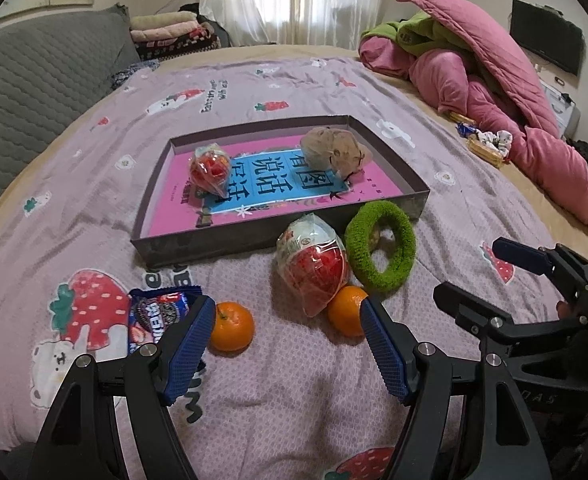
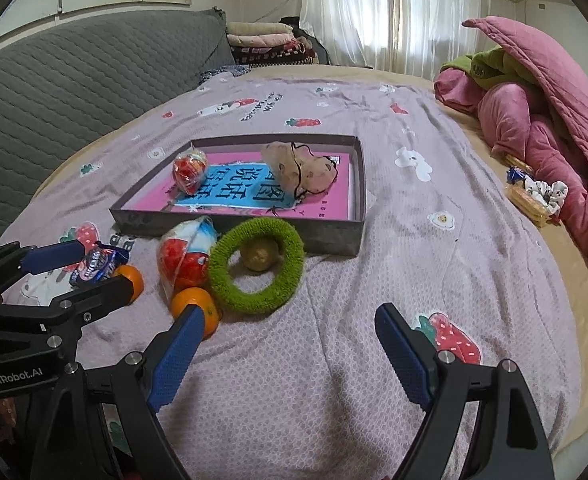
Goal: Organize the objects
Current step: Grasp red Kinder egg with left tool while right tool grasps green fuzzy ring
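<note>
You are working over a bed (image 1: pixel 294 380) covered with a lilac sheet printed with strawberries. At its far right lies a heap of pink quilt (image 1: pixel 506 92).

In the middle of the bed sits a shallow dark tray (image 1: pixel 410 184) with a pink and blue book cover (image 1: pixel 278 184) flat on its floor. Two things rest in the tray: a tan cloth pouch (image 1: pixel 334 152) toward the far right and a wrapped red snack (image 1: pixel 210 170) toward the left.

Just in front of the tray's near wall lies a green fuzzy ring (image 1: pixel 382 252), tilted against a second, larger wrapped red snack (image 1: pixel 314 268). In the right wrist view a small brownish ball (image 2: pixel 259 255) shows inside the ring.

Nearer to you are two oranges: one orange (image 1: pixel 231 326) sits alone on the sheet, the other orange (image 1: pixel 346 312) touches the bottom of the larger snack. A blue cookie packet (image 1: pixel 156 316) lies at the left, beside the lone orange.

Your left tool (image 1: pixel 284 344) hangs released, its jaws wide with nothing between them, above the oranges. Your right tool (image 2: pixel 290 344) is likewise spread and empty, over bare sheet in front of the ring.
</note>
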